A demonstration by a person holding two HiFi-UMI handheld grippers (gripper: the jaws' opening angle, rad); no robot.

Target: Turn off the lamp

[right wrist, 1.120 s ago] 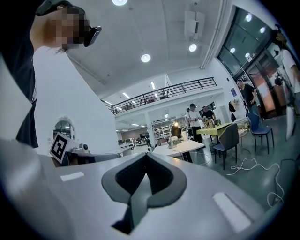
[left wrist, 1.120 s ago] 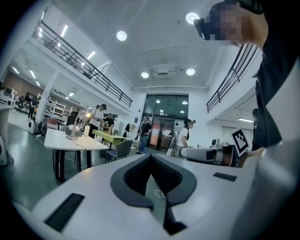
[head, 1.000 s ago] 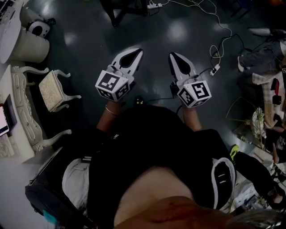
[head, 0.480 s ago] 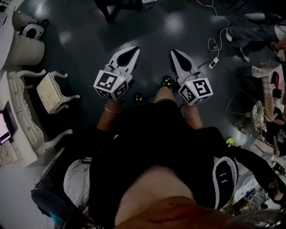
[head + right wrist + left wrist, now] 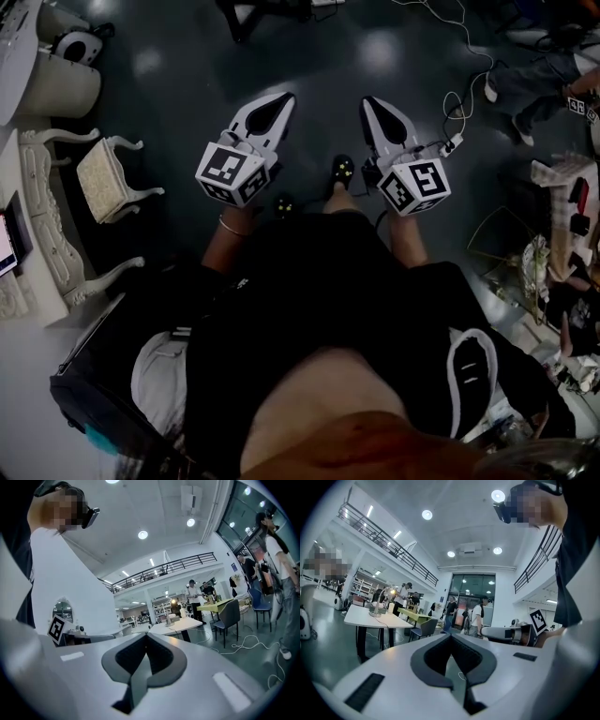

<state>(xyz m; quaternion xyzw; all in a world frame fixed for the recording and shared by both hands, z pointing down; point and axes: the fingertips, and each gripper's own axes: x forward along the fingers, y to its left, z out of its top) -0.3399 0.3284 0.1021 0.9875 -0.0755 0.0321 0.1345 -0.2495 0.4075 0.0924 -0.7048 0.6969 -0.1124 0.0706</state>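
The left gripper [image 5: 450, 635] has its jaws together, tips meeting, with nothing between them and touching nothing. In its view the lamp [image 5: 376, 607] stands at middle left on a white tabletop [image 5: 365, 619]. Its head is lit and it is well apart from the jaws, with bare floor [image 5: 328, 658] in between. Right of the tabletop are a dark chair [image 5: 425, 629] and people [image 5: 477, 618] standing before glass doors [image 5: 473, 588].

The right gripper [image 5: 146, 635] likewise has its jaws closed on nothing. In its view the lamp sits at frame centre just above the jaw tips, far off on the tabletop. A green table [image 5: 220, 604] and a grey chair [image 5: 229, 617] stand to the right.

In the head view both grippers sit side by side over the dark floor, with an ornate stool [image 5: 105, 178] at left and cables [image 5: 459, 94] at upper right.
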